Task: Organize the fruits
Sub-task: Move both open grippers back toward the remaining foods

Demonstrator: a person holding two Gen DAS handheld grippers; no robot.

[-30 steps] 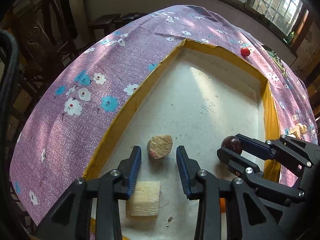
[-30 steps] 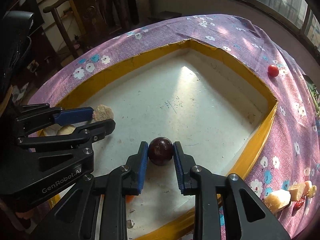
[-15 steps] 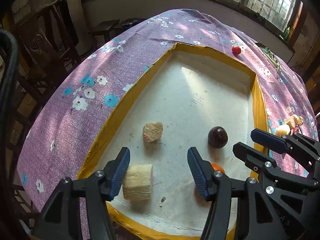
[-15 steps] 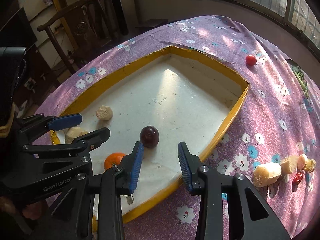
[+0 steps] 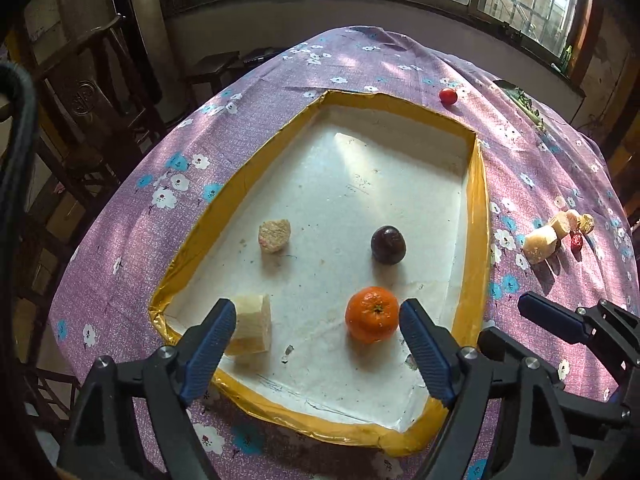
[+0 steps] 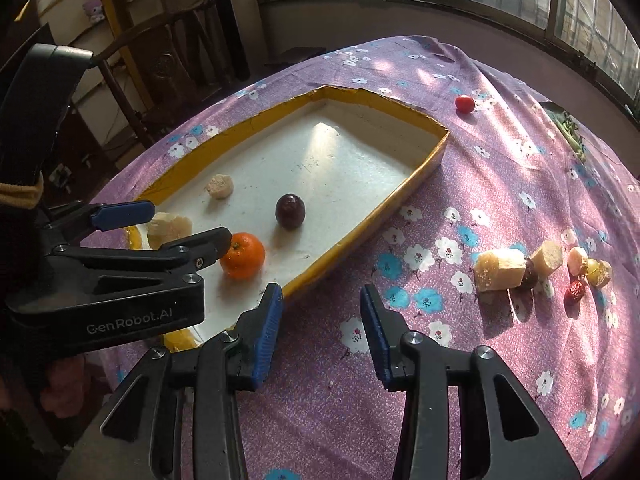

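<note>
Four pieces in tray [image 5: 476,216]: orange [image 5: 372,314], plum [image 5: 388,245] (dark), two pale chunks.
Left gripper [image 5: 316,346]: wide open, empty, orange beside its right finger.
Right gripper [image 6: 320,330]: open, empty, over desk [image 6: 500,160].

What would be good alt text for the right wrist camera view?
An open right hand-held gripper hovers over a purple floral tablecloth, beside a yellow-rimmed tray holding an orange, a dark plum and two pale fruit chunks. More fruit pieces lie in a row on the cloth to the right.

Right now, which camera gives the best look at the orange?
The left wrist view: the orange sits whole, near the centre. In the right wrist view, the left hand-held gripper overlaps its edge.
</note>
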